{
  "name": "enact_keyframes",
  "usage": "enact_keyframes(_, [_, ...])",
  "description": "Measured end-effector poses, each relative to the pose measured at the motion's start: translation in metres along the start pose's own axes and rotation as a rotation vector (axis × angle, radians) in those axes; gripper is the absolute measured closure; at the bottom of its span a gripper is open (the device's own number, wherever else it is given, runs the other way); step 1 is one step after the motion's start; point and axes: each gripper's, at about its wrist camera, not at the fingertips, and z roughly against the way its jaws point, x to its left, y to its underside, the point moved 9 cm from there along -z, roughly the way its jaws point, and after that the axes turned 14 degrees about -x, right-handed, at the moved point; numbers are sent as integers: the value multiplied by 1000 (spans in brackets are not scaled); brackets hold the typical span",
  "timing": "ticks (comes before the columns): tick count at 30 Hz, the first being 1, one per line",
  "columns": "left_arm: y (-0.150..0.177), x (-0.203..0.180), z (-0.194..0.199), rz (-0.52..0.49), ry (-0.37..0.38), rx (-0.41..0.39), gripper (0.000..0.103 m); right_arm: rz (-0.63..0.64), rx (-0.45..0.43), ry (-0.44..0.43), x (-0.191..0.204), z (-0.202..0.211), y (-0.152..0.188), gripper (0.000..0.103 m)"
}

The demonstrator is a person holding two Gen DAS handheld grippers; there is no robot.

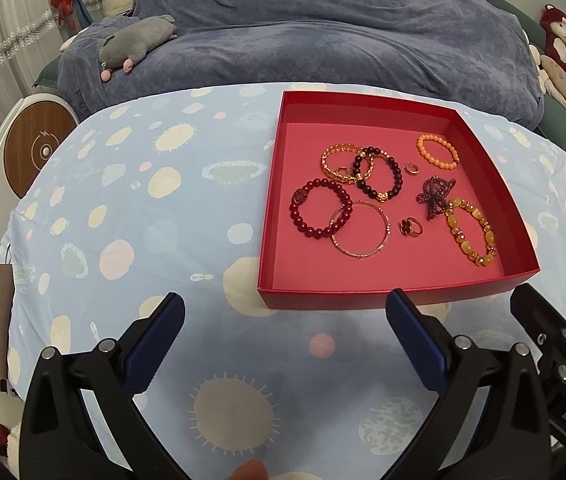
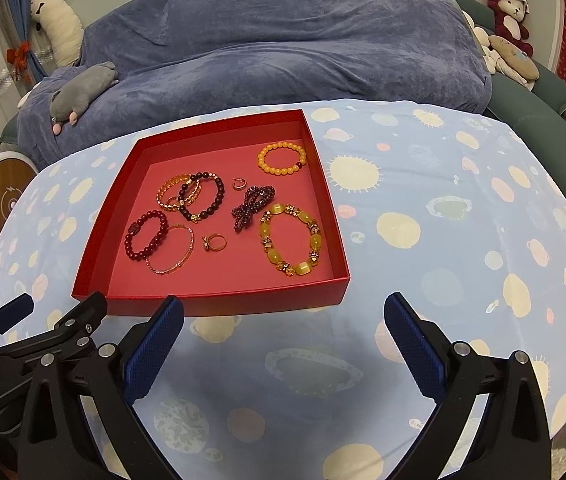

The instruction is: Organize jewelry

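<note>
A shallow red tray sits on the blue patterned tablecloth. In it lie several pieces of jewelry: an orange bead bracelet, a yellow amber bracelet, a dark red bead bracelet, a dark bead bracelet, a gold bangle, a thin rose-gold bangle, a purple beaded bow and rings. My left gripper and right gripper are both open and empty, just in front of the tray.
The tablecloth covers a rounded table. Behind it is a bed with a blue-grey blanket, a grey plush and more plush toys. A round white and wood device stands at the left.
</note>
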Motion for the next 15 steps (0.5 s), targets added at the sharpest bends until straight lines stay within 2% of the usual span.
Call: enact_keyframes(15, [3,-2,-3,-1,-3,11,7,3,3,5,-1,-1,3,6])
